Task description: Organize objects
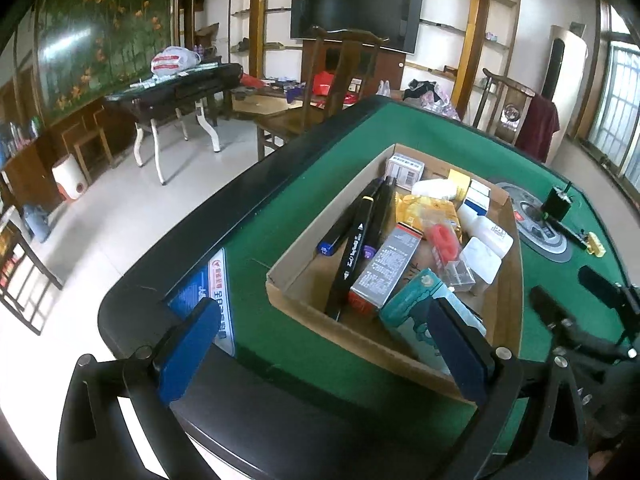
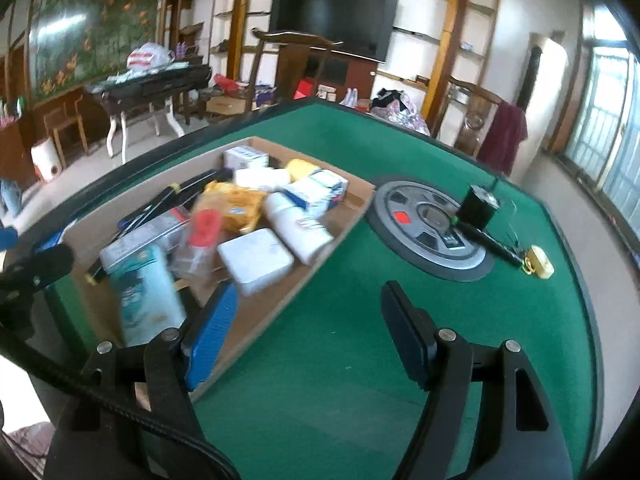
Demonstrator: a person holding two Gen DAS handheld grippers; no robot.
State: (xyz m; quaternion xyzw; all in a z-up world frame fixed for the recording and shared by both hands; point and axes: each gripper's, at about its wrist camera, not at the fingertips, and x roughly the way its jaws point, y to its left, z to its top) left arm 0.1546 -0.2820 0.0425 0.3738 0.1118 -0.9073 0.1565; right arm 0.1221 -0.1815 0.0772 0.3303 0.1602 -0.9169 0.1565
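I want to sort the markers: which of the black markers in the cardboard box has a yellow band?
The long black marker lying on top, with white print along its barrel; the marker to its left ends in a blue cap instead.

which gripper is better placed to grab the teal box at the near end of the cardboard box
Left. The left gripper is open with the teal box right by its fingertips; the right gripper faces mostly bare felt.

1. Big dark TV (image 1: 356, 16) hangs on the far wall, with wood-framed shelves (image 1: 448, 28) either side.
2. Left wall is one huge flower mural (image 1: 100, 28), pretty glossy.
3. Floor (image 1: 132, 208) is pale tile.
4. A dark folding table (image 1: 176, 88) with white legs stands beneath the mural, and wooden chairs (image 1: 340, 76) sit past the far edge of the green felt table (image 1: 440, 128).
5. Daylight comes in through barred windows (image 1: 616, 108) on the right.
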